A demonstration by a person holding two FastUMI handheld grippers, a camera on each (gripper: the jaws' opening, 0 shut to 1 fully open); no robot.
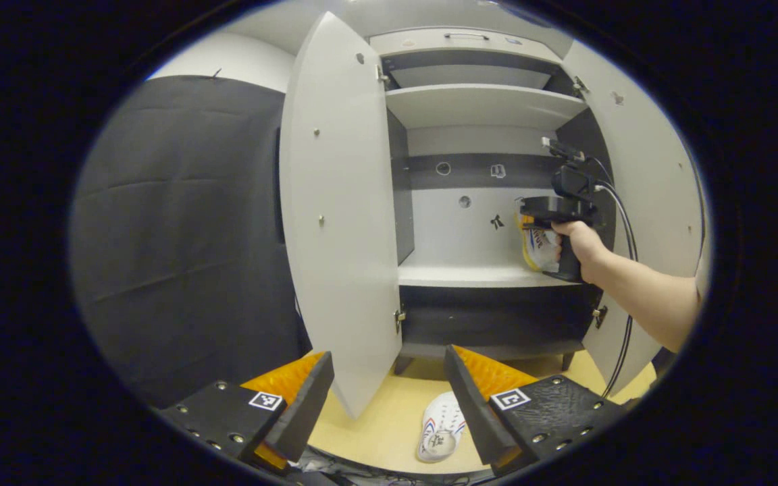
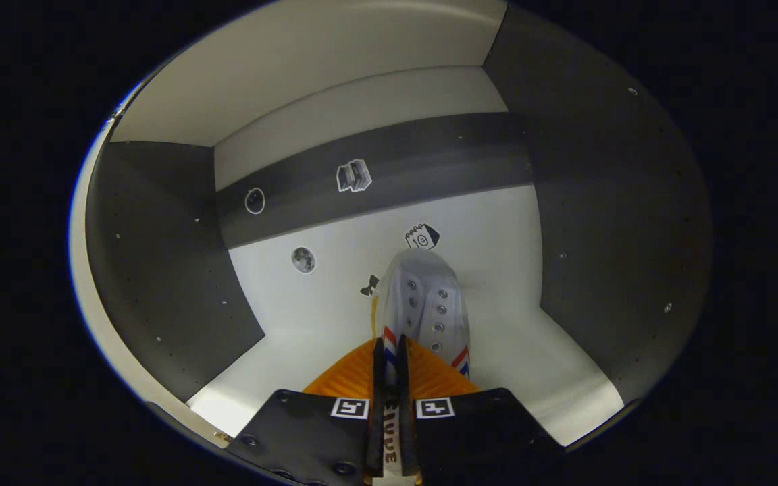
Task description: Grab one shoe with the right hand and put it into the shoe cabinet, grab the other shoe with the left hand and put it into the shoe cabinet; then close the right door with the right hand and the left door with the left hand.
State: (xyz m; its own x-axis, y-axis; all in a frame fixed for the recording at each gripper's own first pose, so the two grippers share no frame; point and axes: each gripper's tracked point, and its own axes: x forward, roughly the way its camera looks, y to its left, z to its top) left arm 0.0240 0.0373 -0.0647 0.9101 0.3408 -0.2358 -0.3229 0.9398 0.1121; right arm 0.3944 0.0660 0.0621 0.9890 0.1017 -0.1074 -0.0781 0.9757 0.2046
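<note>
In the left gripper view the shoe cabinet (image 1: 483, 273) stands with both doors swung wide, left door (image 1: 338, 223) and right door (image 1: 652, 202). My left gripper (image 1: 389, 398) hovers open low over the floor, a white shoe (image 1: 442, 426) lying between its fingers' far ends. Farther off, a hand holds my right gripper (image 1: 554, 212) inside the middle compartment, with the other white shoe (image 1: 539, 246) hanging just above the shelf. In the right gripper view my right gripper (image 2: 389, 364) is shut on that shoe (image 2: 426, 304), whose toe points at the cabinet's back wall.
A yellowish floor (image 1: 382, 432) runs in front of the cabinet. Black cloth (image 1: 186, 236) covers the wall on the left. More shelves (image 1: 483, 104) sit above the middle compartment. A cable (image 1: 625, 283) trails down from the right gripper. Small stickers (image 2: 354, 177) dot the back wall.
</note>
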